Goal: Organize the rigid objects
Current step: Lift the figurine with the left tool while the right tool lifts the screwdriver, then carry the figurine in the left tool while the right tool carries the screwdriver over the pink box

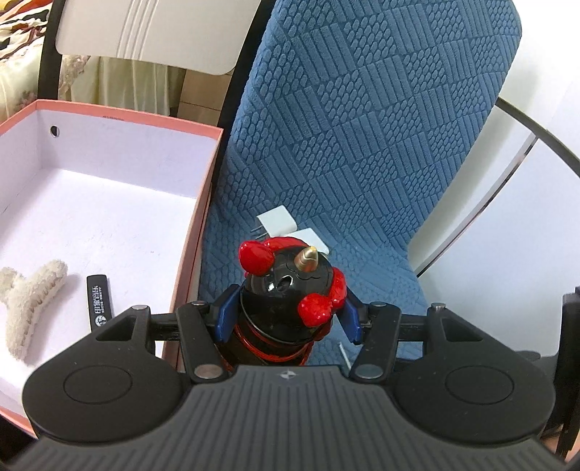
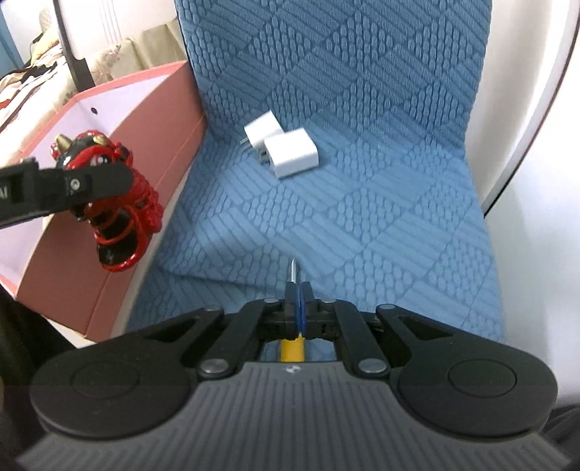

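My left gripper [image 1: 288,319] is shut on a black and red figurine [image 1: 290,286] with a gold horn, held in the air beside the pink box [image 1: 192,224]. The right wrist view shows the figurine [image 2: 119,203] in the left gripper [image 2: 78,188] next to the box wall [image 2: 145,119]. My right gripper [image 2: 298,290] is shut on a small screwdriver [image 2: 294,271] with a yellow handle, its metal tip pointing forward over the blue chair seat [image 2: 362,217]. Two white plug adapters [image 2: 281,146] lie on the seat; they also show in the left wrist view [image 1: 279,224].
Inside the box lie a fluffy cream hair claw [image 1: 32,300] and a black flat bar with white print [image 1: 98,302]. The blue chair back [image 1: 362,108] rises behind the seat. A white chair back [image 1: 152,32] stands behind the box.
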The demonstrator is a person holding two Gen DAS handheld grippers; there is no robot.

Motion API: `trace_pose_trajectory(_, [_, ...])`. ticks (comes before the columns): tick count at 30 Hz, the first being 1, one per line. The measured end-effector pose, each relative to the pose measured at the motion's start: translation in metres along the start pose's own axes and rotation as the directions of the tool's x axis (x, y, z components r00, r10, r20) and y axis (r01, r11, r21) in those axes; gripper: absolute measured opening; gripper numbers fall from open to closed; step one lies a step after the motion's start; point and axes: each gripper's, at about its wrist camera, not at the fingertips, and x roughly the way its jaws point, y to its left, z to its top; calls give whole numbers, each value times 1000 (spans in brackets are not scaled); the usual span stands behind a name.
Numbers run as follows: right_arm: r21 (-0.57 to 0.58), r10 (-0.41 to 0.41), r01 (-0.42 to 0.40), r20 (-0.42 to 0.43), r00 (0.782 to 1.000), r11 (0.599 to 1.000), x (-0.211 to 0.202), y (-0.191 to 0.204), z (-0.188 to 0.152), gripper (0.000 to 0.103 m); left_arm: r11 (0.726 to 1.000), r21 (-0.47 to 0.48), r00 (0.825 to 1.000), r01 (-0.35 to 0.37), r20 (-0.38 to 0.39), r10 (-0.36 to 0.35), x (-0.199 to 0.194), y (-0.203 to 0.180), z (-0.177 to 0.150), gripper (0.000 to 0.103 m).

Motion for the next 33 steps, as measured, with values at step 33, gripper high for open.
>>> trace_pose_trajectory(33, [-70, -23, 21, -36, 999, 997, 10, 9, -9, 22, 1000, 23, 999, -21, -35, 22, 1, -3, 3, 62])
